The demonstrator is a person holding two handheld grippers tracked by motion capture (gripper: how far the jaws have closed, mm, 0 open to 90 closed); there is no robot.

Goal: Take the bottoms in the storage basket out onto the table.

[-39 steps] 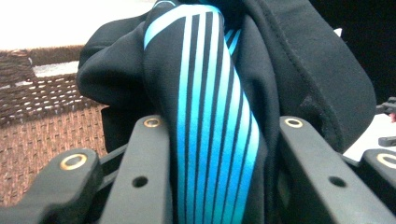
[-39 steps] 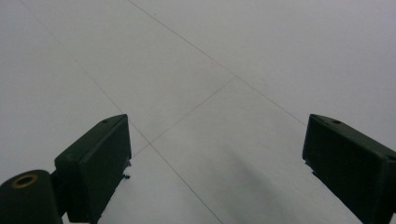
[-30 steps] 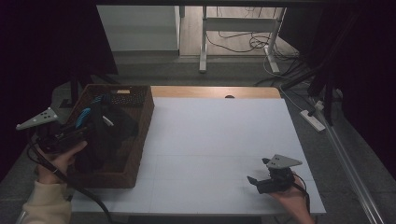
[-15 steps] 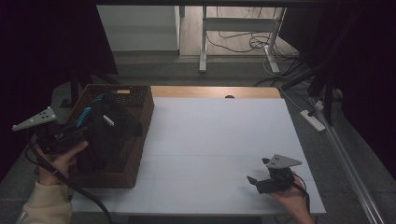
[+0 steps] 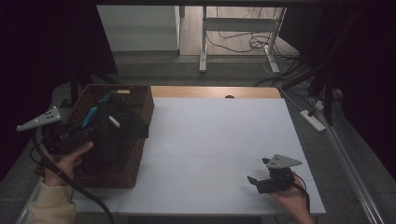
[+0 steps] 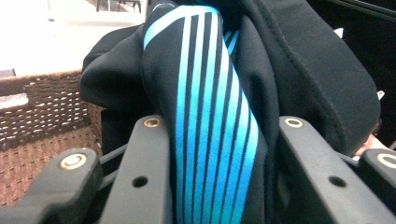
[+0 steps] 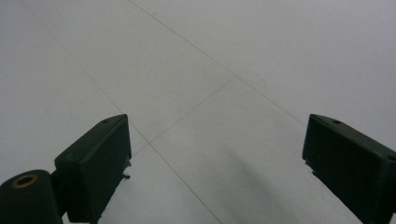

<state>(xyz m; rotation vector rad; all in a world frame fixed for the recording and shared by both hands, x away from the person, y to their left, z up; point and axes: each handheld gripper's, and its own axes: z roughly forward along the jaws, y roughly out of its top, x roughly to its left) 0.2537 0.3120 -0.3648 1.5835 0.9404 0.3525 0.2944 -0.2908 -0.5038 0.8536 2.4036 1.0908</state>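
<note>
Two grippers are at work over the white table (image 5: 219, 140), one in each of the person's hands. At the near left, the left gripper (image 6: 217, 140) reaches into a brown wicker basket (image 5: 135, 100) that stands at the table's left edge, and its black jaws are clamped on a black garment (image 6: 299, 60) with bright blue stripes. From the left gripper view the striped fold runs straight up between the two jaws, bunched tight, with more black cloth piled behind it and to the right; the woven basket wall shows low on the left. From the high view the garment (image 5: 116, 130) heaps up out of the basket and spills over its right rim toward the table, with a flash of blue near the far left of the pile. The left hand (image 5: 67, 158) grips its tool at the basket's near left corner, a pale sleeve (image 5: 51, 205) behind it and a cable trailing down past it.

Over at the near right corner of the table the right gripper (image 5: 257, 179) sits low above the bare white surface, well apart from the basket. Its jaws stand wide with nothing between them; the right gripper view looks past them onto plain table with faint thin lines crossing it.
</note>
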